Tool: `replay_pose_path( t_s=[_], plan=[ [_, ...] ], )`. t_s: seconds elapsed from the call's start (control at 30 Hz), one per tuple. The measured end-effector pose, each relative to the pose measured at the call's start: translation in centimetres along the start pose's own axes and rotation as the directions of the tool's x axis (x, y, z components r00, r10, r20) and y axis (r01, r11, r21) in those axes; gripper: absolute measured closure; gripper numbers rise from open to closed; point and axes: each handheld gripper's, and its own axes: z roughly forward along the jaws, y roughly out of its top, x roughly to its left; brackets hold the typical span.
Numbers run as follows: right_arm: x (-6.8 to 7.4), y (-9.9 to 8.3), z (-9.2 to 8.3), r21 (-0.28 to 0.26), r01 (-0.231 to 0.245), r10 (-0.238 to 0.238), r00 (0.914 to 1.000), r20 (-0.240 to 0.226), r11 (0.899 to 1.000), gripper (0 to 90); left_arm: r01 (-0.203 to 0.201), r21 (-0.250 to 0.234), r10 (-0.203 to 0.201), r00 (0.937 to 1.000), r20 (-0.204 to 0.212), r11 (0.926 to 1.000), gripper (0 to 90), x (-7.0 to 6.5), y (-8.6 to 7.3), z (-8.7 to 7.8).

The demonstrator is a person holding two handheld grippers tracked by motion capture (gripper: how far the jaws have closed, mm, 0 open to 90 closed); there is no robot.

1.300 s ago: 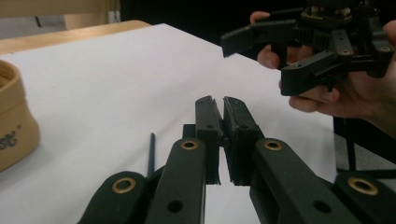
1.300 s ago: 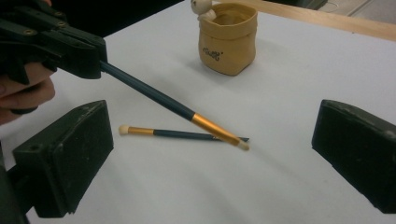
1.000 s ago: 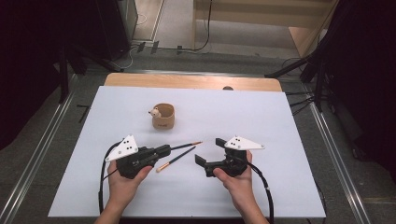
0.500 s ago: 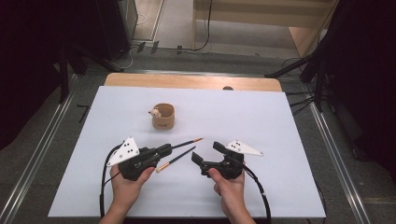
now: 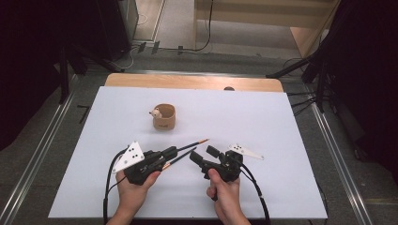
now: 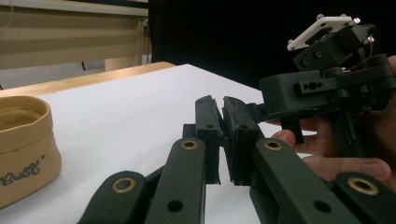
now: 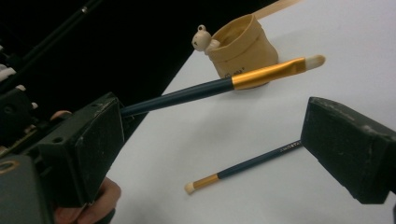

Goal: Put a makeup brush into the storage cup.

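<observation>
1. Left tool (image 5: 171, 151): jaws pressed together, pinching the held brush (image 5: 192, 145) by the tail of its dark handle. The brush sticks out far and to the right, clear of the tabletop (image 5: 281, 140), bristle end leading. In the left gripper view this tool (image 6: 223, 116) shows its pads all but meeting.
2. Right tool (image 5: 202, 153): jaws spread wide and just now closing a little. Nothing is gripped. In the right gripper view the tool (image 7: 215, 121) frames the loose brush (image 7: 252, 163), which lies flat on the tabletop past the pads and touches neither. Its handle end runs behind the jaw on the right side of that view.
3. In the high view the loose brush (image 5: 180, 158) lies on the near part of the tabletop between the two tools, just beside and nearly parallel to the held one.
4. Tan cup (image 5: 164, 119): upright, farther off than both tools and apart from them, with a small bear figure on its rim. I cannot see whether anything is inside.
5. Step in hand, as I judge it: one brush is picked up and the second is about to be taken, both likely bound for the cup.
6. The next move calls for lowering the right tool until its pads straddle the loose brush's handle, then closing squarely so the thin handle does not roll away.
7. Watch point: the held brush (image 7: 187, 93) crosses close over the same spot, so the tools need to keep apart.
</observation>
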Motion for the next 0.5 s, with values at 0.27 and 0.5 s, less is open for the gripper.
replay_pose_path(
  t_s=[0.27,0.5],
  plan=[
    [-0.3,0.0,0.2,-0.010,-0.105,0.105,0.9944,-0.012,0.994,13.1,-0.012,-0.001,0.012,0.9999,0.008,0.9999,86.0,-0.8,-0.4,0.5],
    [-0.4,-0.1,0.3,-0.015,-0.172,0.172,0.9848,-0.026,0.985,16.7,-0.029,0.003,0.029,0.9995,0.009,0.9996,86.0,-1.4,-0.7,0.8]
  ],
)
